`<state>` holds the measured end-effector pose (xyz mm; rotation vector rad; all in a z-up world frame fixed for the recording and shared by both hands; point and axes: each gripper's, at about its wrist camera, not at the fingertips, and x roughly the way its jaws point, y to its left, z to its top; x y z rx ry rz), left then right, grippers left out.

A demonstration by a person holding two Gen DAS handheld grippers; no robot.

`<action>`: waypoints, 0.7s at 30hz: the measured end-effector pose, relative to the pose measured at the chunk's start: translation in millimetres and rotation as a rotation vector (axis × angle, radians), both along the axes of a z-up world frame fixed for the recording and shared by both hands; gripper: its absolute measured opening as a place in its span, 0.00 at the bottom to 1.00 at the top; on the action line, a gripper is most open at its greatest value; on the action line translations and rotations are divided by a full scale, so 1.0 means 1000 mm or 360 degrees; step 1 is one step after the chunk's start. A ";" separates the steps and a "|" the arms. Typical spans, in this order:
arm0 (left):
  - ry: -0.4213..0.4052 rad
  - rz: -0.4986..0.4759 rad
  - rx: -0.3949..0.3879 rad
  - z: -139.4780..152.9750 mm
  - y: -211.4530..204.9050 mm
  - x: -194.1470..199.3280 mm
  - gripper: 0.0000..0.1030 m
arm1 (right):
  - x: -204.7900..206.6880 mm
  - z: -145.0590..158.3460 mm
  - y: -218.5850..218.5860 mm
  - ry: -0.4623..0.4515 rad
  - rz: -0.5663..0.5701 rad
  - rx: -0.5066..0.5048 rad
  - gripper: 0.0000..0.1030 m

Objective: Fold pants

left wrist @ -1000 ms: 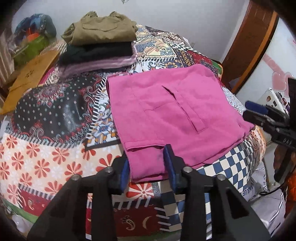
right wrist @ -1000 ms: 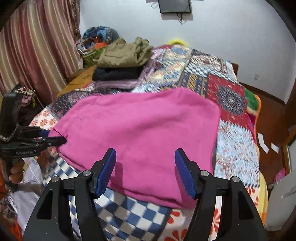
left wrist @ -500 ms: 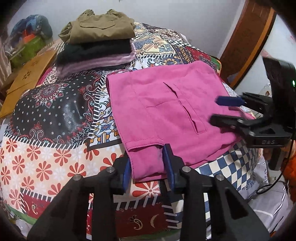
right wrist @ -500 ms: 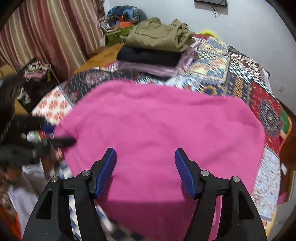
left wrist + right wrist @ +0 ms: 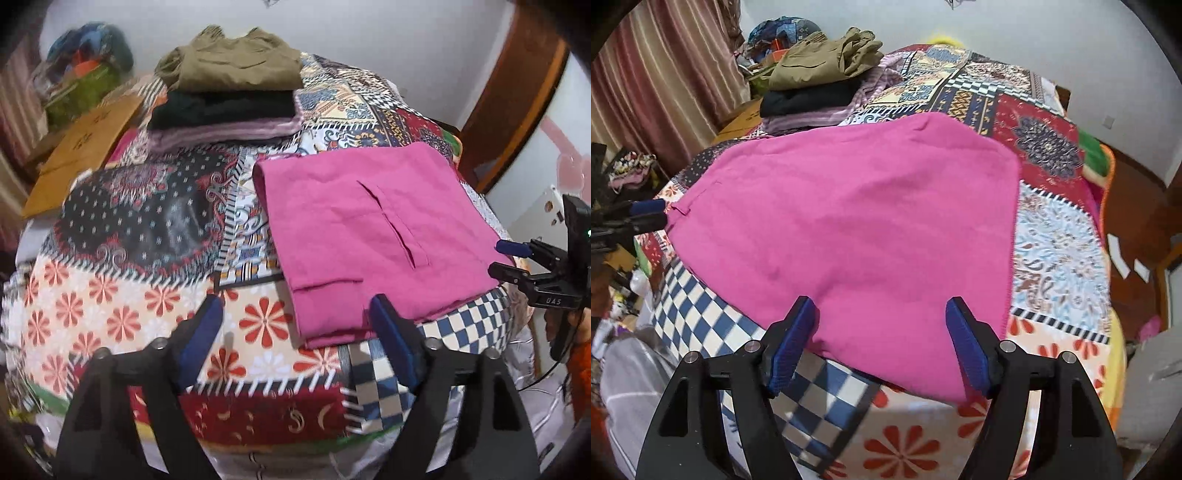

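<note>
We've just let go: left gripper jaws opening off the folded pink pants at the bed's near edge, right gripper also spreading, empty, so this fold looks set.

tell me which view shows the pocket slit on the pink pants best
The left wrist view: the pocket slit runs diagonally across the top of the folded pink pants, fully exposed. The right wrist view shows only a broad plain pink surface, with no slit visible.
</note>
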<state>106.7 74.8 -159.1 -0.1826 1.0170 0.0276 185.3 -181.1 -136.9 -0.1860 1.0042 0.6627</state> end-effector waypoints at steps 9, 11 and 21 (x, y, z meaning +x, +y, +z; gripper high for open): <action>0.0233 0.0092 -0.0244 -0.039 -0.015 0.000 0.85 | -0.003 -0.004 -0.018 -0.0006 -0.0055 0.0127 0.67; 0.0195 0.0114 -0.0241 -0.038 -0.018 0.001 0.86 | -0.003 -0.006 -0.018 -0.0006 -0.0054 0.0142 0.67; 0.0092 0.0079 -0.0373 -0.024 -0.030 0.016 0.88 | -0.001 -0.014 -0.018 0.0021 -0.0039 0.0183 0.68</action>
